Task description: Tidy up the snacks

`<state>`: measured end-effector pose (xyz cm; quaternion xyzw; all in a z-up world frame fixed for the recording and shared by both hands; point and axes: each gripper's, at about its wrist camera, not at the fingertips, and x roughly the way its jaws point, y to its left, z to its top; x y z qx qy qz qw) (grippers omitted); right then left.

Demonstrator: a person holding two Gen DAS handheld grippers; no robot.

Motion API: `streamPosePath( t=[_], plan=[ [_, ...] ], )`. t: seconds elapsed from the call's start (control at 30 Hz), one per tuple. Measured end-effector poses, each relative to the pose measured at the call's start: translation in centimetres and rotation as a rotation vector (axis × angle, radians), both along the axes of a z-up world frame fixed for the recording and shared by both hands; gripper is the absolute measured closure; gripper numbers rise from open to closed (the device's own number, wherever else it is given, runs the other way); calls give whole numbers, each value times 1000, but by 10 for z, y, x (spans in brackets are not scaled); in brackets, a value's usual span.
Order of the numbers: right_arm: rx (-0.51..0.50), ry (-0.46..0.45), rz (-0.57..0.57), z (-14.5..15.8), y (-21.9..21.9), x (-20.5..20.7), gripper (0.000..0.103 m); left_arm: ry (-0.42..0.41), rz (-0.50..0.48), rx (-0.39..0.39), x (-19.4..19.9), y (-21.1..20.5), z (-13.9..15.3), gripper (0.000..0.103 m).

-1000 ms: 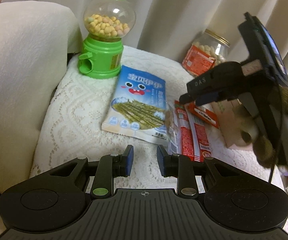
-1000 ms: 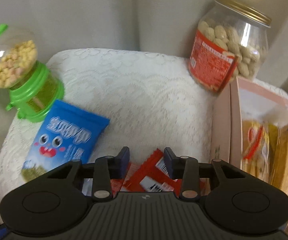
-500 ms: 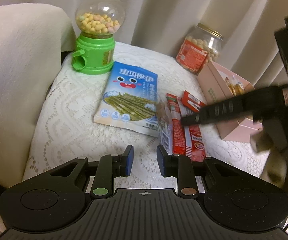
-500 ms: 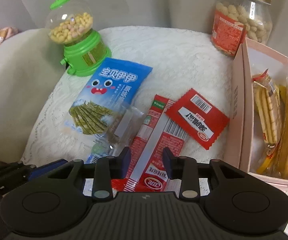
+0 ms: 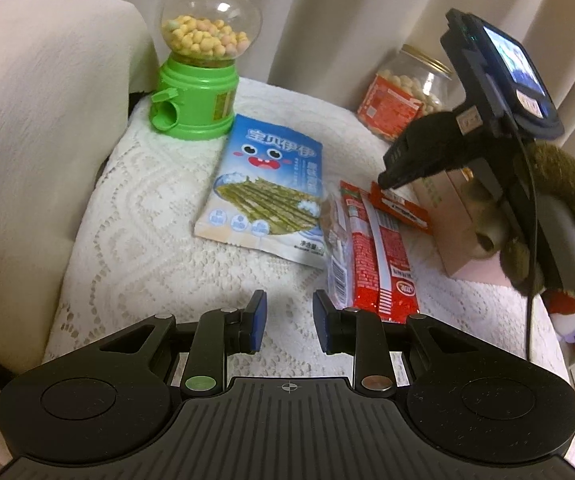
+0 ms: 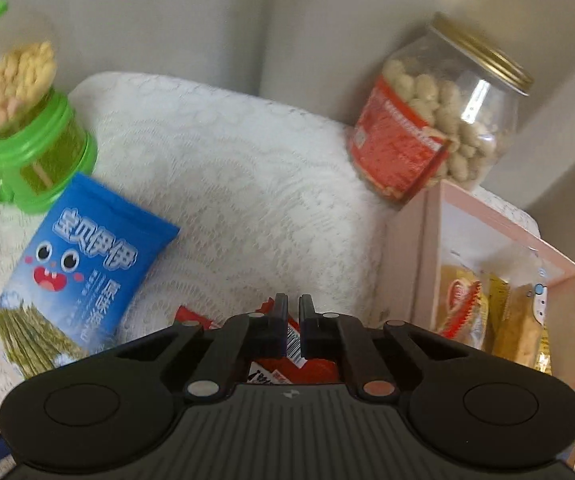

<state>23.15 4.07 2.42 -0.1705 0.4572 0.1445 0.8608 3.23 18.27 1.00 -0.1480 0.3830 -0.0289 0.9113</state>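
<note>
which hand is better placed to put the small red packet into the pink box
The right. The right gripper has just closed its jaws on the small red packet, with the open pink box directly beside it. The left gripper hangs open over bare lace cloth, holding nothing.

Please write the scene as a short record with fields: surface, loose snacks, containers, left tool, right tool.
surface: white lace cloth
loose snacks: blue seaweed bag; long red sausage pack beside it; small red packet
containers: green candy dispenser and peanut jar at the back; pink box already holding snack packs
left tool: open, empty, above the cloth
right tool: jaws have just closed on the small red packet, next to the pink box
</note>
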Motion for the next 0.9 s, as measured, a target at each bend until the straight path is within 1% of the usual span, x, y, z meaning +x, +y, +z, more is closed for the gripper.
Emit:
streamPosePath(
  t=[0.13,0.17,0.2,0.23,0.3,0.33,0.37,0.43,0.47,0.5,0.53,0.57,0.6,0.67,0.7,0.77,0.8,0.83,0.9],
  plan=[
    [43,28,5,0,-5,-11,98,-11,2,-4,-1,-1,3,74],
    [83,56,21,3,-12,-24,98,-12,3,-5,-1,-1,4,74],
    [100,70,34,5,-13,-32,98,-14,7,-6,-1,-1,5,74],
    [100,70,34,5,-13,-32,98,-15,10,-7,-1,-1,5,74],
    [124,97,66,6,-17,-47,98,-17,14,-8,-2,-1,6,74],
    [152,131,84,5,-24,-60,98,-20,12,-6,-3,-1,8,74],
    [152,131,84,5,-24,-60,98,-25,9,-6,-3,-2,9,74],
    [199,99,97,11,-38,-81,97,-44,-3,-15,-4,-2,13,74],
    [247,36,94,17,-57,-103,96,-49,-12,-28,-3,-2,16,74],
    [266,11,88,17,-68,-111,93,-55,-23,-42,0,-3,19,74],
    [266,11,88,17,-68,-111,91,-63,-40,-61,4,-5,23,74],
    [280,-18,75,17,-79,-120,84,-70,-62,-85,10,-7,27,74],
    [287,-73,48,12,-98,-129,71,-77,-82,-113,18,-10,31,74],
    [306,-89,52,8,-106,-133,68,-73,-135,-182,43,-17,36,74],
    [320,-92,47,3,-113,-138,61,-57,-159,-222,57,-21,36,74],
    [297,-138,17,-7,-121,-146,58,13,-166,-297,92,-26,30,74],
    [285,-181,16,-14,-127,-155,58,56,-148,-317,108,-27,26,74],
    [285,-181,16,-14,-127,-155,57,97,-118,-329,124,-28,21,74],
    [314,-185,13,-19,-135,-161,57,133,-80,-328,147,-30,14,74]
  ],
)
